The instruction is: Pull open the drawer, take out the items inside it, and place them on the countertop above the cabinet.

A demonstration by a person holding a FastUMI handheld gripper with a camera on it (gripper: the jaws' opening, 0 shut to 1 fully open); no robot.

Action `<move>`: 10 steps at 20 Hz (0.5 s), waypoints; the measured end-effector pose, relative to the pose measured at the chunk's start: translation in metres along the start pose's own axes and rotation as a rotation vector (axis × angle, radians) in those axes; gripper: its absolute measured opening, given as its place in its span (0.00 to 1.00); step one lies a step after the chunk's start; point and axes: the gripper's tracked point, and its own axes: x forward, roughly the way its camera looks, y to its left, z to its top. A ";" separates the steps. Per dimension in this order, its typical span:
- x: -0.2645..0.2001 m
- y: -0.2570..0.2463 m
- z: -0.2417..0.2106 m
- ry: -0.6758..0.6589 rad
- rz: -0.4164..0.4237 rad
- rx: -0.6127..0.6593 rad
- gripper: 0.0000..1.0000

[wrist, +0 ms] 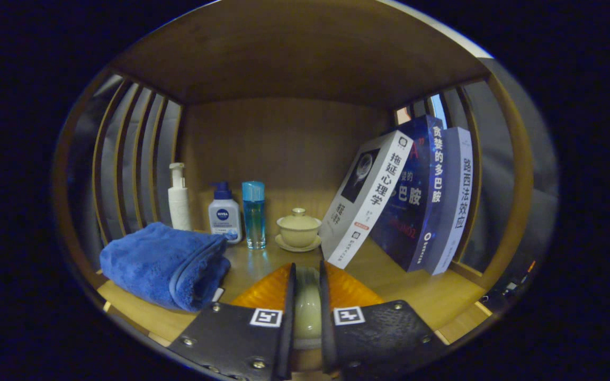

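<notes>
The tool (306, 296) sits low in the center of the frame, its fingers drawn nearly together on a small pale green rounded piece, likely a ceramic cup (307, 309), which both fingers press from either side. It is held level over the wooden surface (427, 296), pointing straight into the open cabinet bay, so the item seems already out of the drawer and on its way to being set down; the drawer itself cannot be judged from here. Ahead of the fingers, at mid-frame, stands a lidded tea bowl on a saucer (298, 229), with a blue bottle (253, 214), a pump bottle (224, 213) and a white pump dispenser (178, 197) to its left. A folded blue towel (164, 264) lies at lower left, and three leaning books (405, 196) fill the right. What is left, I judge, is lowering and releasing the cup on a bare patch.
</notes>
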 end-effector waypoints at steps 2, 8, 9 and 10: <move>-0.008 -0.002 0.010 0.003 0.011 0.041 0.61; -0.059 -0.026 0.060 -0.037 -0.023 0.144 1.00; -0.069 -0.029 0.065 -0.038 -0.023 0.136 1.00; -0.081 -0.032 0.068 -0.033 -0.020 0.125 1.00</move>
